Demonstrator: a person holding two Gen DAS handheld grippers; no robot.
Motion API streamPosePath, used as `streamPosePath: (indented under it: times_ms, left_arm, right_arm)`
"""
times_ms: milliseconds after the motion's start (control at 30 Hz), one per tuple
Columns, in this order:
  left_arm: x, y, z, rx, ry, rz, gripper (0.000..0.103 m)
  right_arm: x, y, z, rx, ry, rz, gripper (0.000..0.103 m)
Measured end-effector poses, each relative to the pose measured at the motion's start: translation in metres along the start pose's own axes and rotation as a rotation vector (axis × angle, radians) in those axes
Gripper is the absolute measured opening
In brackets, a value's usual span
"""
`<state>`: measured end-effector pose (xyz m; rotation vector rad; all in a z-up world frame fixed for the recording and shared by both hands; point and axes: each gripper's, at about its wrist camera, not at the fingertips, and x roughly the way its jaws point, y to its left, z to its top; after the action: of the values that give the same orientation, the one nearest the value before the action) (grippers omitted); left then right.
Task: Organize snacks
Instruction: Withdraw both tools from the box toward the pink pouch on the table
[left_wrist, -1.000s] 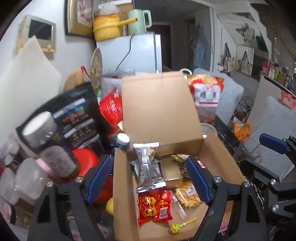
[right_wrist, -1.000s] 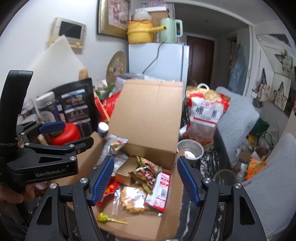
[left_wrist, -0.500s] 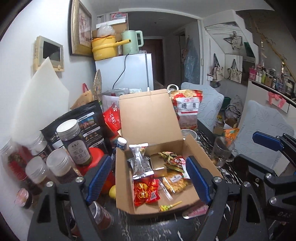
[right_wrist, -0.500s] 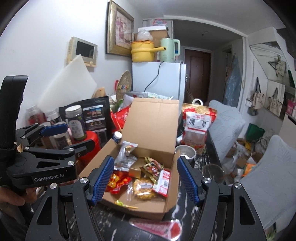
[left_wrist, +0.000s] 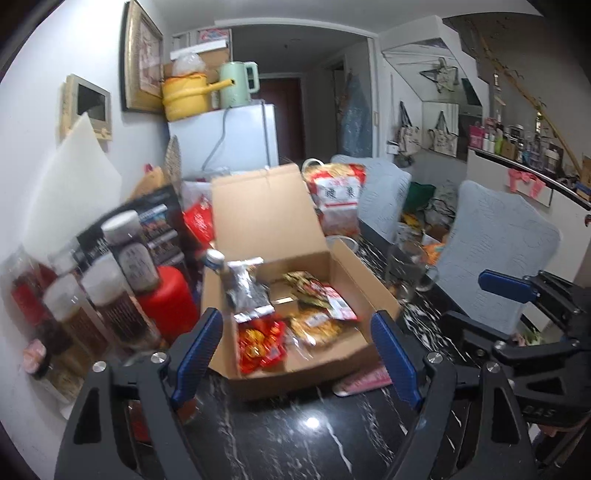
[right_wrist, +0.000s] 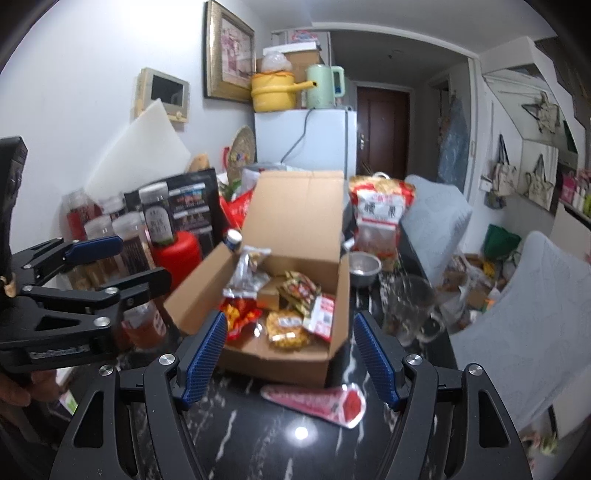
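Observation:
An open cardboard box stands on the black marble table, lid flap upright, filled with several snack packets: a silver pouch, red packets and yellow crisps. One red-and-pink packet lies on the table just in front of the box, also seen as a pink packet in the left wrist view. My left gripper and my right gripper both hover open and empty in front of the box, well short of it. The right gripper's blue fingers show at the right edge of the left wrist view.
Jars with white lids and a red canister crowd the left side by the wall. A glass mug, a metal bowl and a big bag of nuts stand right of the box. Grey chairs flank the table.
Both grippers have drawn back from the box, which now looks smaller and farther. The packet on the table in front of it has come into view. Jaws kept the same width.

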<state>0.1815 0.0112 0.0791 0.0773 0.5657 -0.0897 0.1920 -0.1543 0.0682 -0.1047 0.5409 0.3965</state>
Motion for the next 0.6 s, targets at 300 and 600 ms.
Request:
streamPosePath:
  times_ms: [300,600]
  left_arm:
    - [0.021,-0.023,-0.03,0.016,0.07,-0.071,0.082]
    - [0.054,-0.024,-0.062,-0.024,0.156,-0.115,0.082]
  right_arm:
    - [0.009,-0.017,-0.035,0.052,0.047,-0.017,0.072]
    - [0.031,-0.035,-0.066,0.091,0.107,-0.028,0.072]
